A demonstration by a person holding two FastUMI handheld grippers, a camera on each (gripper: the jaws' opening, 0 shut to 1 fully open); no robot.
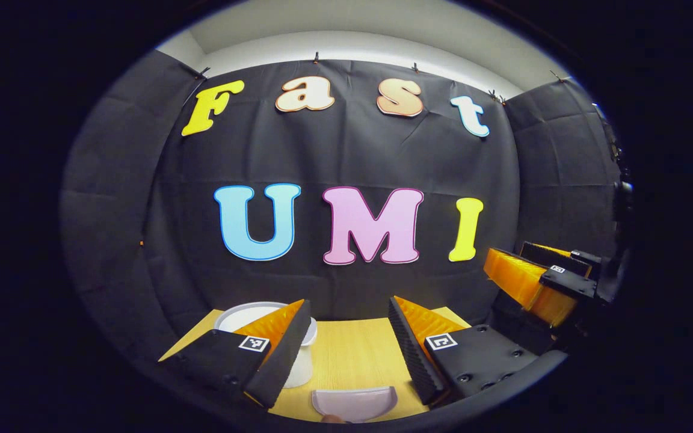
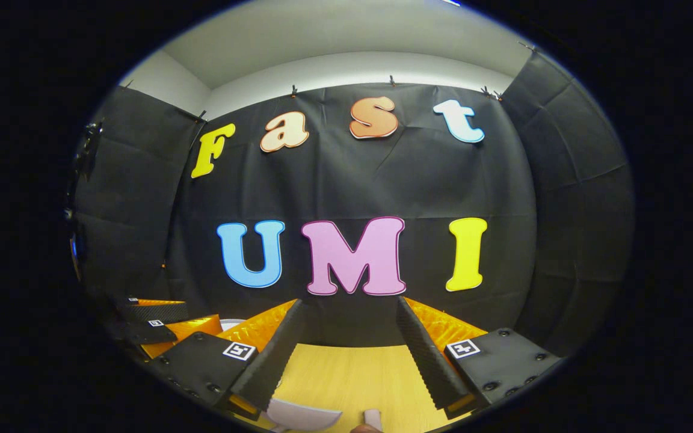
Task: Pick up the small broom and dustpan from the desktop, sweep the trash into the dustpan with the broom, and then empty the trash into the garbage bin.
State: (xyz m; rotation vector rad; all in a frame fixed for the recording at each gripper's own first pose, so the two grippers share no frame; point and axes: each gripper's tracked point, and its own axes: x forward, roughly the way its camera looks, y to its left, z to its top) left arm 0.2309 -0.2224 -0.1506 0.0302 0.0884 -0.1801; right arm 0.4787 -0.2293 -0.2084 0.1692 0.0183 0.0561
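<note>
Booth interior: wooden desktop, black cloth walls, white ceiling strip.

Left gripper view: left gripper (image 1: 349, 337) spread wide, holding nothing, above the pale wooden desktop (image 1: 352, 355); white garbage bin (image 1: 250, 319) at the desktop's far left, partly behind the left finger; pale dustpan (image 1: 354, 402) at the near edge, between the fingers; right gripper (image 1: 548, 279) raised at right. Right gripper view: right gripper (image 2: 349, 355) likewise spread, empty; dustpan (image 2: 301, 415) low at left; a small pale piece (image 2: 373, 418), possibly the broom handle, beside it; left gripper (image 2: 160, 322) at left.
</note>
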